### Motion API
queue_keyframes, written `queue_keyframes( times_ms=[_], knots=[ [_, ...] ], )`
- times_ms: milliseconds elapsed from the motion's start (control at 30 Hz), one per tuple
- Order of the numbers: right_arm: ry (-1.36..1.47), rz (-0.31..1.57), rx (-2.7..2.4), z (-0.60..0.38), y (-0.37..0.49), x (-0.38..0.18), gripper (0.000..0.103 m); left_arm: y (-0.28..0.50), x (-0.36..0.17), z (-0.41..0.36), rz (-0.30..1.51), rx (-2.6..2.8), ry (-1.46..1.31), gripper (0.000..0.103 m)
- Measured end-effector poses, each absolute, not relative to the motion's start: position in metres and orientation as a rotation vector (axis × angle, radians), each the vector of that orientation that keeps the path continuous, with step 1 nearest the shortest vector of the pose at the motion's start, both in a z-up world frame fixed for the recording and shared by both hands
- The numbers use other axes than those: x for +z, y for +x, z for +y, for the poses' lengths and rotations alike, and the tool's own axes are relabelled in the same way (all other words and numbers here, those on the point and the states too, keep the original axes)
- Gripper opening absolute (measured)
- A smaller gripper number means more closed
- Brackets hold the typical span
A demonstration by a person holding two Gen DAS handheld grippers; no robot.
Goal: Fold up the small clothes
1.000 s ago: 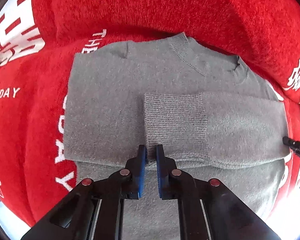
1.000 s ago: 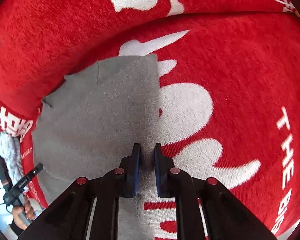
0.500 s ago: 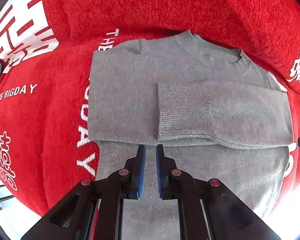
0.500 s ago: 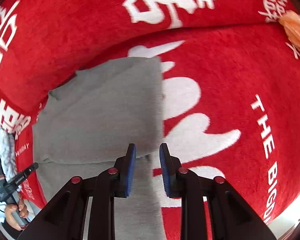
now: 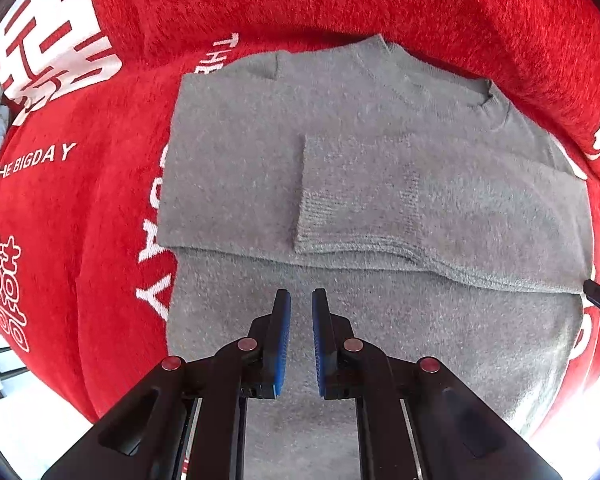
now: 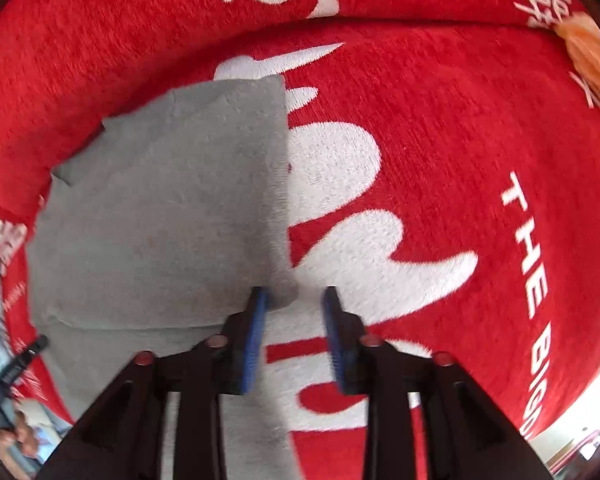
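Light: bright daylight | glare: lower corners | edges: fisheye-warped | right view: blurred

My right gripper [image 6: 294,300] points down with its jaws opening, nothing pinched between them. The grey sweater's [image 6: 172,208] folded edge lies beside my left pad, on the red blanket [image 6: 440,128].

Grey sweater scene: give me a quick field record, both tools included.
garment: grey knit sweater, lying flat, neckline away from the left wrist camera
sleeve: one sleeve with ribbed cuff folded across the chest
surface: red plush blanket with white lettering
left tool: shut, nothing between the blue pads, above the lower body of the sweater
right tool: jaws opening, at the sweater's right edge, pads not pressing the cloth
fold stage: sleeves in, body not yet folded
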State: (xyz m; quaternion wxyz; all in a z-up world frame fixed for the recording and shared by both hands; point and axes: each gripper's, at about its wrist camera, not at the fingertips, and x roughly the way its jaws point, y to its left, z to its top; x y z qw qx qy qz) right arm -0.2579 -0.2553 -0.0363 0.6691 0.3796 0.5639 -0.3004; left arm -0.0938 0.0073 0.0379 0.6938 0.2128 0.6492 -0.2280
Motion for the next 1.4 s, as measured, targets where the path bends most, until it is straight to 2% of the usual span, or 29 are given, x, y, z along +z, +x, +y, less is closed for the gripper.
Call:
queue_keyframes(
  times_ms=[233,267,300,333,367,400,533,600,1033,1400],
  knots=[
    [0.92,1.232,-0.621,-0.244,-0.276,-0.012,0.044,-0.112,0.047,0.0,1.442,-0.528,0.495,0.012],
    [0.922,1.235,-0.601,-0.24,-0.277,-0.009,0.047,-0.114,0.049,0.0,1.441,-0.529,0.495,0.012],
    [0.922,1.24,-0.581,-0.235,-0.279,-0.005,0.054,-0.117,0.052,0.0,1.439,-0.527,0.495,0.02],
    [0.922,1.243,-0.564,-0.23,-0.279,-0.003,0.057,-0.118,0.053,0.0,1.439,-0.525,0.494,0.039],
    [0.925,1.245,-0.544,-0.226,-0.279,-0.001,0.059,-0.119,0.055,0.001,1.434,-0.513,0.497,0.094],
    [0.932,1.249,-0.525,-0.222,-0.279,0.0,0.059,-0.123,0.061,0.003,1.398,-0.483,0.501,0.101],
    [0.96,1.269,-0.468,-0.204,-0.278,-0.004,0.06,-0.133,0.069,0.003,1.383,-0.488,0.512,0.102],
    [0.97,1.278,-0.446,-0.196,-0.277,-0.007,0.07,-0.137,0.069,0.005,1.409,-0.478,0.499,0.102],
    [0.967,1.347,-0.294,-0.162,-0.273,-0.019,0.071,-0.151,0.066,0.028,1.446,-0.405,0.47,0.102],
    [0.954,1.319,-0.205,-0.12,-0.262,-0.02,0.074,-0.161,0.06,0.054,1.455,-0.451,0.479,0.102]
  ],
)
